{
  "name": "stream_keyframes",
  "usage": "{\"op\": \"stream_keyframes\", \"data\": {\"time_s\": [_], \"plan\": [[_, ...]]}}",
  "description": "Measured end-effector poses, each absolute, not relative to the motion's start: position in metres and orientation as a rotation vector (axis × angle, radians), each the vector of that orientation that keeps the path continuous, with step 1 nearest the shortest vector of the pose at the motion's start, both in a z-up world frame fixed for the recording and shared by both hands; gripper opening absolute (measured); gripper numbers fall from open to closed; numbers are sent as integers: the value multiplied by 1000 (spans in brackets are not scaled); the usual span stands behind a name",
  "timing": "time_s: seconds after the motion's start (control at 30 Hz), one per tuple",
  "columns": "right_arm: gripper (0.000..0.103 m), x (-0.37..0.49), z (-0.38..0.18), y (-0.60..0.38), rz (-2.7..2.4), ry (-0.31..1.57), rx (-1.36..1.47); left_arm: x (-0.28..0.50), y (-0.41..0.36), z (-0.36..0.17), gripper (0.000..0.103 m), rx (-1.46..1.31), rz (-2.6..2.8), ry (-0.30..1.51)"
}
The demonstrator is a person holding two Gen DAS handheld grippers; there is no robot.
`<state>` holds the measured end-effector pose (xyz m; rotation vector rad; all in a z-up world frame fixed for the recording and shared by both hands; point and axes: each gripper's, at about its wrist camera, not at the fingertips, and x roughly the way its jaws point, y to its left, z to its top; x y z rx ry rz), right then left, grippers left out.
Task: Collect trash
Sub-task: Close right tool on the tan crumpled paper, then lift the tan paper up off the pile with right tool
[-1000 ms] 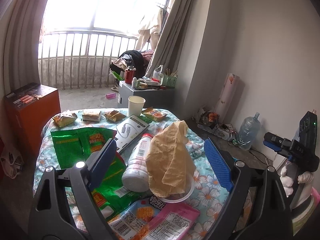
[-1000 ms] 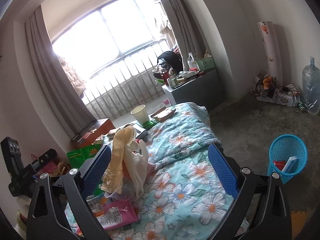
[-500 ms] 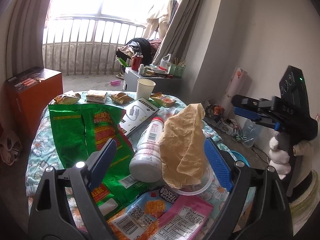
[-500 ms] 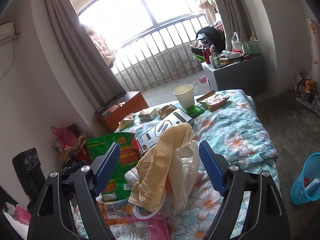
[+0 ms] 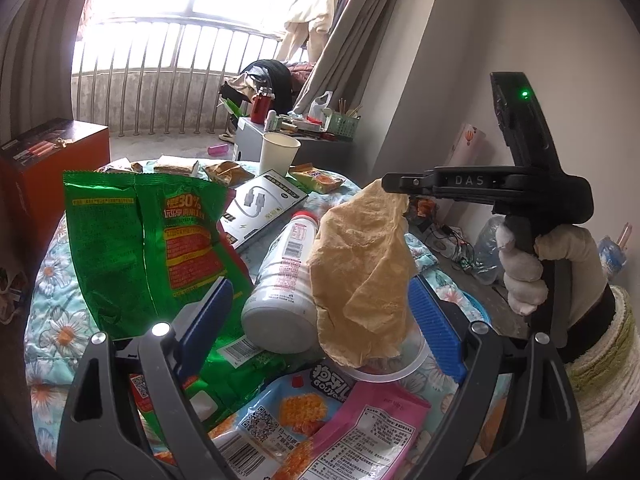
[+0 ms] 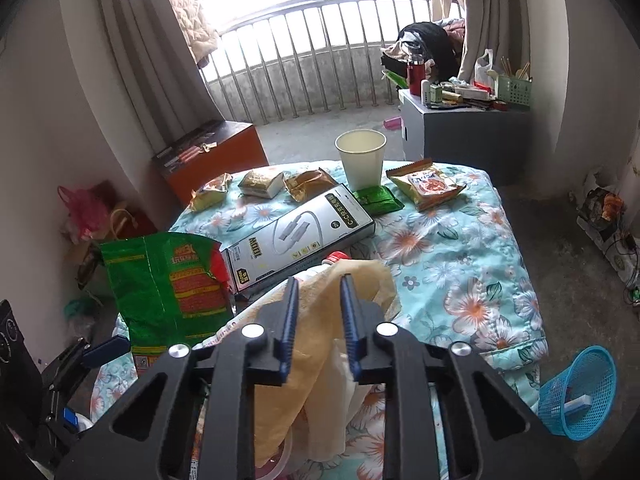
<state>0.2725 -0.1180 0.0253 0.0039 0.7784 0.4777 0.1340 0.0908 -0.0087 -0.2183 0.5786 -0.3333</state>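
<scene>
Floral quilt littered with wrappers; blue basket on concrete floor.

- The crumpled paper was tan-yellow.
- The snack bag was glossy green with a red and yellow panel.
- The bottle was white with a red cap.
- The cloth on the table was pale turquoise, printed with white and orange flowers.
- The basket was bright blue mesh.
- The paper cup was cream.
- The gripper pads were blue on black frames.
- The wrapper was pink and light blue.
</scene>
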Motion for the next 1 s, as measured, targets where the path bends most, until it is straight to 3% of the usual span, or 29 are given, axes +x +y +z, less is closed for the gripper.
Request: {"op": "stream_keyframes", "data": {"time_s": [0.37,0.5,0.53,0.63,0.7,0.77,1.0], "plan": [[4,242,80,-143,547,602,128,130,88,-9,85,-217,-345,586],[6,241,83,-158,572,626,200,127,83,-8,85,-210,-355,593],[10,244,78,-159,576,655,217,127,82,-9,85,-211,-358,597],[50,250,59,-154,550,730,184,129,77,-11,85,-211,-364,611],[55,258,46,-153,547,761,187,129,74,-12,85,-214,-370,618],[69,272,37,-153,534,793,204,130,72,-13,85,-216,-376,624],[67,313,7,-140,513,899,161,132,71,-14,85,-221,-388,628]]}}
